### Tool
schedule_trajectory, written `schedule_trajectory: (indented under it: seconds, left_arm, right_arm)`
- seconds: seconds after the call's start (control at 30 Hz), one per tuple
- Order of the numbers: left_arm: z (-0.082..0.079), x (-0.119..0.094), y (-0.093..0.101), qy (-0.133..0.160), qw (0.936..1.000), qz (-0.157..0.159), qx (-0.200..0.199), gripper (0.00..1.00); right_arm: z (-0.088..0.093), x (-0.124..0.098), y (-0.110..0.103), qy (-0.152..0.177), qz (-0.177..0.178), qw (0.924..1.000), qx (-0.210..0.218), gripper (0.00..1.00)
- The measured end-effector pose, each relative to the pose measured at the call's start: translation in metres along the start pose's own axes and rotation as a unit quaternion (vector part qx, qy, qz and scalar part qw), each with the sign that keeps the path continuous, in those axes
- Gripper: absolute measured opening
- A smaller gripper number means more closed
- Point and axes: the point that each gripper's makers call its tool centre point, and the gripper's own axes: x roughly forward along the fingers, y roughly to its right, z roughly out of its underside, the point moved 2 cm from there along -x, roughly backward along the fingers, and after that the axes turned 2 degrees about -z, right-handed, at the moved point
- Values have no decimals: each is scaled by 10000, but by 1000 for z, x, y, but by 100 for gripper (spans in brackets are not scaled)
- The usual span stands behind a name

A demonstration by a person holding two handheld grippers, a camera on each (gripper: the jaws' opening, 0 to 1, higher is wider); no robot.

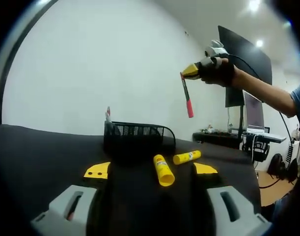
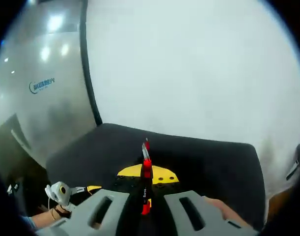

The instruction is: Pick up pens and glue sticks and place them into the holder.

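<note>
Left gripper view
left gripper (image 1: 150,169): jaws spread apart, nothing between them, low over the black table (image 1: 37,157).
glue sticks: one (image 1: 163,170) between the yellow jaw tips, second (image 1: 187,157) just behind it; both lying flat.
holder (image 1: 139,137): black mesh, beyond the sticks, a pen (image 1: 108,117) upright at its left end.
right gripper (image 1: 191,72): raised well above the holder, clamped on a red pen (image 1: 187,96) that hangs down.

Right gripper view
right gripper (image 2: 147,173): jaws closed on the red pen (image 2: 146,177), which points forward over the table (image 2: 208,157).
</note>
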Motion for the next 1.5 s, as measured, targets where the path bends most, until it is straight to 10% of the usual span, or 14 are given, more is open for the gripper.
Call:
schedule_trajectory:
  seconds: [0.83,1.5]
  left_arm:
    - [3,6,10,-107,9994,334,67,70]
    - [1,5,13,10,9991,421,64,69]
  right_arm:
    - [-50,123,7,537,-114,9981,-274,2]
    - [7,196,13,116,34,9986,-519,2]
